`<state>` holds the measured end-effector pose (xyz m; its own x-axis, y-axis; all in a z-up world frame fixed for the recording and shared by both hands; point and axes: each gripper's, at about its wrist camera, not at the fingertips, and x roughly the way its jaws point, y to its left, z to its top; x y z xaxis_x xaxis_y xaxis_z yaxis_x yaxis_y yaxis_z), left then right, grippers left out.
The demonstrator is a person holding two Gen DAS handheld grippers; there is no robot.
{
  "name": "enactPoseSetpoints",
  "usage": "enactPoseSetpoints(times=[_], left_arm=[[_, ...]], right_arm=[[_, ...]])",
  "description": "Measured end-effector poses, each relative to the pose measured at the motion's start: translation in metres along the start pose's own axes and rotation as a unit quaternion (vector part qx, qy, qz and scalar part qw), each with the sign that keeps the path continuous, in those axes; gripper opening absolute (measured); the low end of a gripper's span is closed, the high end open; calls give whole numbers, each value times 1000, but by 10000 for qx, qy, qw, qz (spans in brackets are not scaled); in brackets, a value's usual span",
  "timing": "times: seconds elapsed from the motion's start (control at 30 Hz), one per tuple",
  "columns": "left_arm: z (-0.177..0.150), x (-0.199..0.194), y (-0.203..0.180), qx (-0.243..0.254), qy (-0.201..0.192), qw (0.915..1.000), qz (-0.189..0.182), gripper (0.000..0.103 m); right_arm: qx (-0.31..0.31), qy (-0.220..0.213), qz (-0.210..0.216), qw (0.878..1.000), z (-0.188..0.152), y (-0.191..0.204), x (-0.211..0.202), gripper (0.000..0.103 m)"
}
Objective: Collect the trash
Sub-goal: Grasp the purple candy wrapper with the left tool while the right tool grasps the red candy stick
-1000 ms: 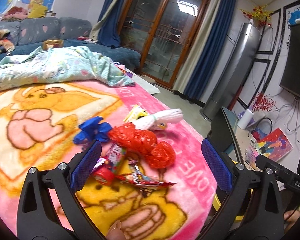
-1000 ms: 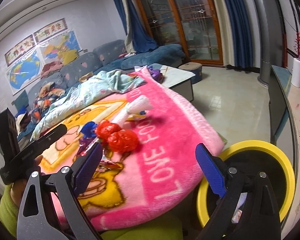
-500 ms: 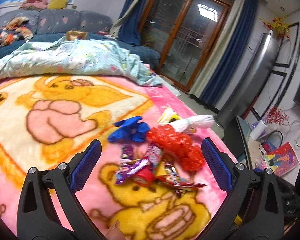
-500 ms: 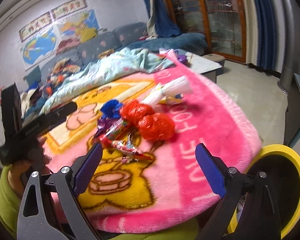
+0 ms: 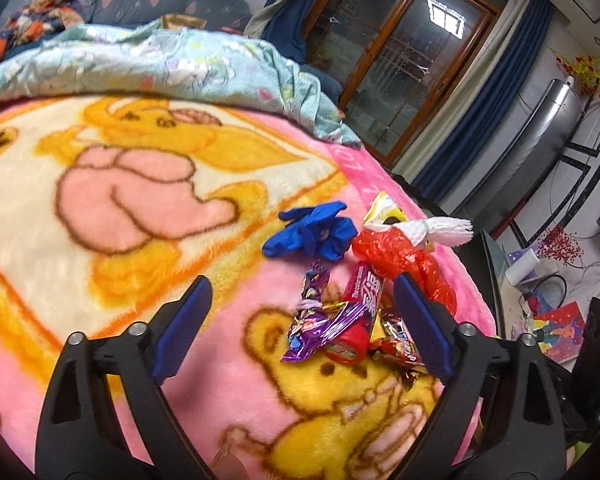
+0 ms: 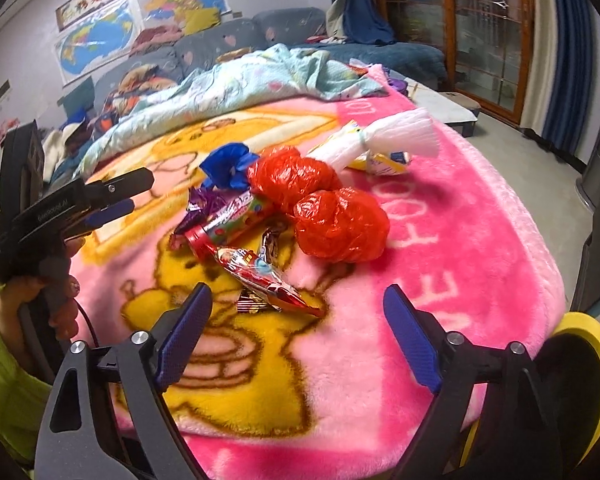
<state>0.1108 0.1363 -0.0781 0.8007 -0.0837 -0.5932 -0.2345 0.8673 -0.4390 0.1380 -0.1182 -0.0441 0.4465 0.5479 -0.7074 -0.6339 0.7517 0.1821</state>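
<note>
Approach step, nothing picked up: left gripper (image 5: 300, 320) and right gripper (image 6: 296, 332) both hover with jaws spread wide and empty over the trash pile (image 6: 276, 208) on the pink blanket (image 6: 480, 240). Yellow-rimmed bin (image 6: 596, 364) sits just beside the blanket's edge. Next, probably: lower onto the nearest wrapper (image 6: 268, 280) and close on its thin foil.

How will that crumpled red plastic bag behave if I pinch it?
The crumpled red plastic bag looks thin and glossy, so it will probably collapse between the fingers and may slip. It seems light for its bulk, bunched in two lumps, so the second lump will likely dangle when lifted off the pink blanket.
</note>
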Motion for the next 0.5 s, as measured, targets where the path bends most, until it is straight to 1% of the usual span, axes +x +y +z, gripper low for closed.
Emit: enactPoseSetpoints(times=[0.07, 0.17, 0.23, 0.27, 0.3, 0.33, 0.37, 0.43, 0.5], left_arm=[[-2, 4, 3, -75, 91, 9999, -84, 77], [-4, 11, 7, -218, 236, 9992, -231, 70], [-5, 14, 8, -296, 291, 9986, -326, 69], [-6, 16, 9, -325, 313, 9982, -384, 65], [-6, 17, 9, -358, 348, 9978, -446, 63], [-7, 19, 9, -380, 385, 9973, -505, 62], [-8, 21, 9, -400, 416, 9969, -543, 60], [-10, 24, 10, -433, 478, 9962, -577, 57], [-11, 27, 11, -487, 541, 9953, -647, 53]], right_arm=[[-25, 52, 17, 10000, 0, -1, 6, 78], [-113, 124, 21, 9999, 0, -2, 15, 71], [-162, 185, 80, 9997, 0, -2, 20, 64], [-186, 206, 99, 9996, -1, -2, 22, 62], [-228, 241, 127, 9994, -2, -2, 24, 58], [-266, 275, 164, 9991, -2, -1, 25, 51], [-300, 314, 196, 9989, -3, 0, 27, 47], [-360, 418, 276, 9981, -6, 2, 29, 32], [-406, 455, 340, 9976, -9, 4, 29, 29]])
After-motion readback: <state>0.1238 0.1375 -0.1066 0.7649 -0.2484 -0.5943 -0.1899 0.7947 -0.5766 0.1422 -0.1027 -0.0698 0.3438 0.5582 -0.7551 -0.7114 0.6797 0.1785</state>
